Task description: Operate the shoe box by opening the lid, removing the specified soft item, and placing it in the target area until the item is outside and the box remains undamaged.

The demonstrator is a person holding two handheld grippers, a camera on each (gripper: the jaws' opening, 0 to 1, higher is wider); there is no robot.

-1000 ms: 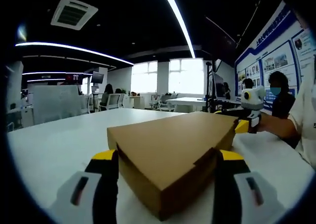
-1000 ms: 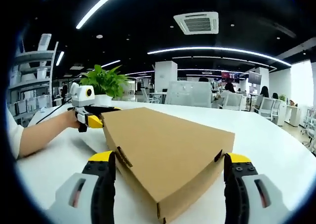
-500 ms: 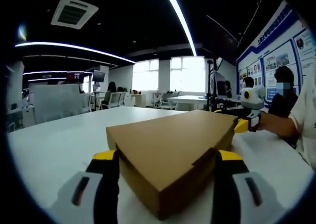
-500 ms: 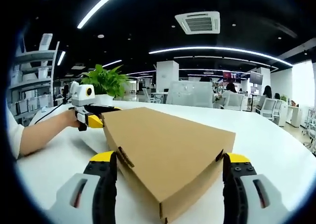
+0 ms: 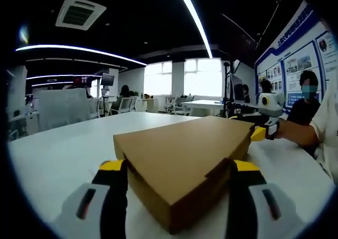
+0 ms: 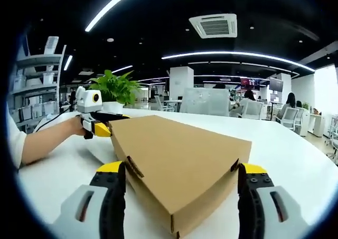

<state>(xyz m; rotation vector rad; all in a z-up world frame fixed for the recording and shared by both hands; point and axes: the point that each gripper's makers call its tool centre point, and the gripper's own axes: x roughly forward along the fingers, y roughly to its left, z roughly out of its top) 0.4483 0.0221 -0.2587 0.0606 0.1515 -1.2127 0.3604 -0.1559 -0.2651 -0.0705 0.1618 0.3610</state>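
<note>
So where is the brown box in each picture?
Left gripper view: the brown box sits low in the middle, a corner between the yellow-tipped jaws.
Right gripper view: the same box, low middle, a corner between the jaws.
Shared landmark: the white table under it.

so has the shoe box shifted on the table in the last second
No. The shoe box sits in the same place against the white table, lid closed.

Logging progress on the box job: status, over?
Left tool and right tool open, each straddling a corner of the shoe box. Lid shut. Nothing in the way.
</note>
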